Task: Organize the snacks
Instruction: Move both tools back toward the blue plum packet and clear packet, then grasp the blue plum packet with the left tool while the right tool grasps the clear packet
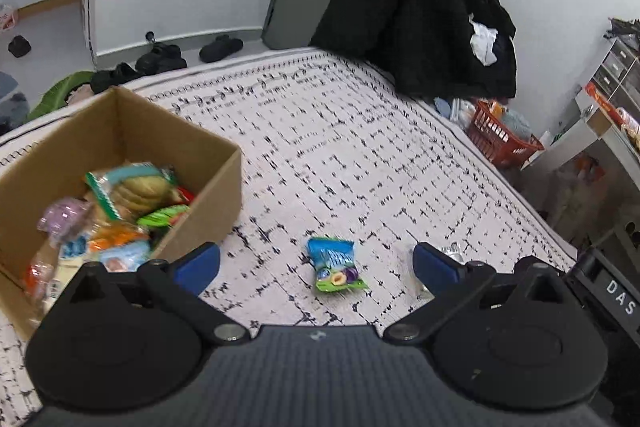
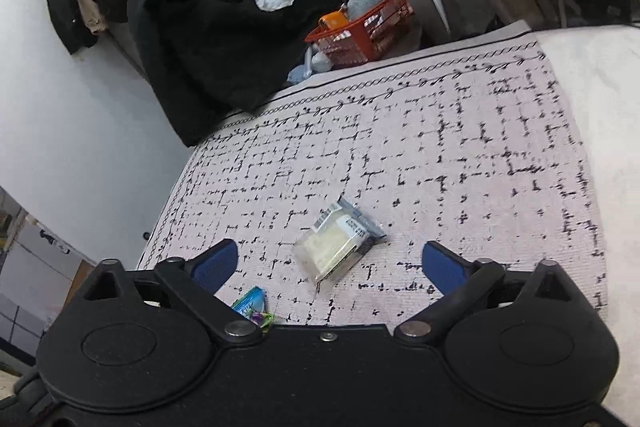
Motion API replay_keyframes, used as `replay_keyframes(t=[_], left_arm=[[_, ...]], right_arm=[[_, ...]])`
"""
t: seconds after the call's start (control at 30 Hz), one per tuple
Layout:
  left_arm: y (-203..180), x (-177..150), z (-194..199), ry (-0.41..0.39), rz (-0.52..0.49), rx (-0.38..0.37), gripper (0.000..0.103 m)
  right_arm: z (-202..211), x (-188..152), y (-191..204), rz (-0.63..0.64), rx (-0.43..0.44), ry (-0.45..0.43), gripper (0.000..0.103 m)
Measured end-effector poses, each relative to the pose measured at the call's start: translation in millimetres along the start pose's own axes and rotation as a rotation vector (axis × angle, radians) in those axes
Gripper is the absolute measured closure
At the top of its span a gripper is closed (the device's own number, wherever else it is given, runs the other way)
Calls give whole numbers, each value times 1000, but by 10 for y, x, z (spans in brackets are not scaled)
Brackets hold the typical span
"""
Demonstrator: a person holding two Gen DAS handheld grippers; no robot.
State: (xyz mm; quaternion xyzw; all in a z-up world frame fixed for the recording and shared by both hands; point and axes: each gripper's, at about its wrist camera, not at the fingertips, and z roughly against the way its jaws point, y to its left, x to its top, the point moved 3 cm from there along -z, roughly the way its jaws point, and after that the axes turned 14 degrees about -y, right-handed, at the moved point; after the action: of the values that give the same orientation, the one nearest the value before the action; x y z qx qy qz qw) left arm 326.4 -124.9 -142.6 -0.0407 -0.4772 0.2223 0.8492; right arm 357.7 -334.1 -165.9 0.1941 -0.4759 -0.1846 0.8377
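Note:
A blue and green snack packet (image 1: 336, 265) lies flat on the patterned rug, between and just beyond the blue pads of my left gripper (image 1: 316, 267), which is open and empty. To its left stands a cardboard box (image 1: 208, 183) holding several snack packets (image 1: 132, 195). In the right wrist view a clear packet with a pale snack (image 2: 340, 243) lies on the rug between the pads of my right gripper (image 2: 329, 261), which is open with its pads well apart from the packet. The blue and green packet (image 2: 252, 305) shows at that gripper's lower left. A silvery wrapper (image 1: 452, 253) peeks out behind the left gripper's right pad.
A heap of black clothing (image 1: 420, 7) lies at the rug's far edge. An orange basket (image 2: 360, 31) with cloth items stands beside it. Shoes (image 1: 220, 47) sit along the far wall. White shelving (image 1: 608, 115) stands at the right. The rug (image 1: 320, 147) is bare beyond the packets.

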Motion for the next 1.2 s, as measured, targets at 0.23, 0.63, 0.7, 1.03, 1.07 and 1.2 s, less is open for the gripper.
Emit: replay_keyframes(t=[0.23, 0.63, 0.7, 1.03, 1.07, 1.2], left_arm=[[-77, -138, -276, 31, -6, -6, 9], [-152, -358, -735, 95, 9, -6, 37], [-156, -391, -804, 104, 12, 3, 40], [-196, -468, -1055, 128, 5, 23, 59], [-193, -457, -1074, 128, 7, 25, 66], [-166, -395, -1121, 118, 22, 22, 69]], right_arm=[[-220, -106, -38, -29, 26, 66, 28], [-650, -199, 48, -48, 60, 142, 31], [-766, -215, 50, -59, 54, 156, 31], [-1071, -187, 11, -30, -8, 152, 31], [-1102, -184, 31, -15, -12, 150, 31], [-1191, -208, 140, 65, -23, 146, 30]])
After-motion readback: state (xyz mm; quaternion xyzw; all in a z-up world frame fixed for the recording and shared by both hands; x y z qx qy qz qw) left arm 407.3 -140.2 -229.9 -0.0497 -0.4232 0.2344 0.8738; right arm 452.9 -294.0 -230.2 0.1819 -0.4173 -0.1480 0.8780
